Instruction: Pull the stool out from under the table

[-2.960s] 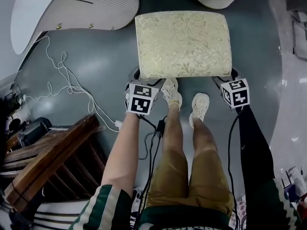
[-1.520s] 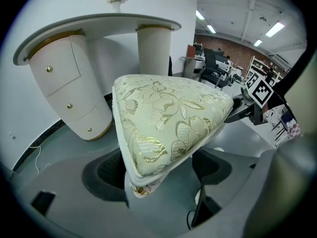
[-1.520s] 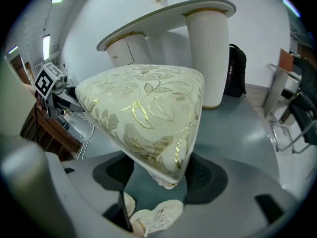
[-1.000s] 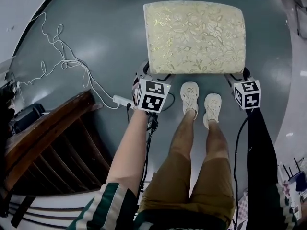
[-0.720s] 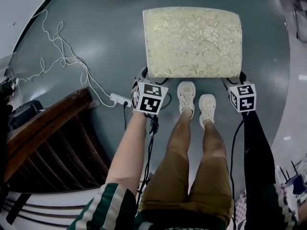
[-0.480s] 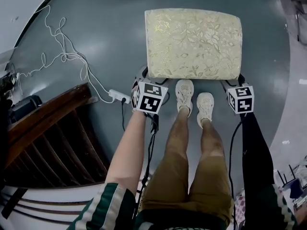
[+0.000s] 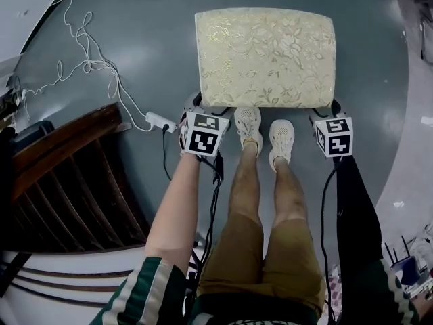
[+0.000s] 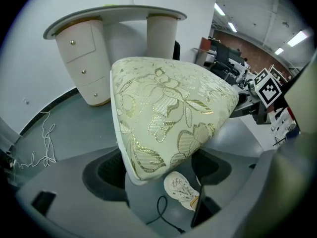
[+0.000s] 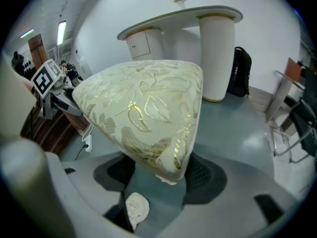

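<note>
The stool [image 7: 265, 56] has a cream cushion with a gold flower pattern and stands on the grey floor in front of the person's feet. My left gripper [image 7: 201, 108] is shut on its near left corner, my right gripper [image 7: 326, 112] on its near right corner. In the left gripper view the cushion corner [image 8: 168, 103] fills the gap of the left gripper [image 8: 157, 165]. The right gripper view shows the other corner [image 9: 143, 113] inside the right gripper [image 9: 163, 175]. The white table [image 8: 114, 14] stands well behind the stool, apart from it, and shows again in the right gripper view [image 9: 183, 16].
Dark wooden furniture [image 7: 61, 181] stands at the left. A white cable [image 7: 81, 66] and a power strip [image 7: 157, 120] lie on the floor near the left gripper. The person's shoes [image 7: 247, 124] are just behind the stool. A black bag [image 9: 239, 71] leans by the table's pillar.
The stool has come away from the table together with both grippers and the person's feet. The table's edge has slid out of the top of the head view.
</note>
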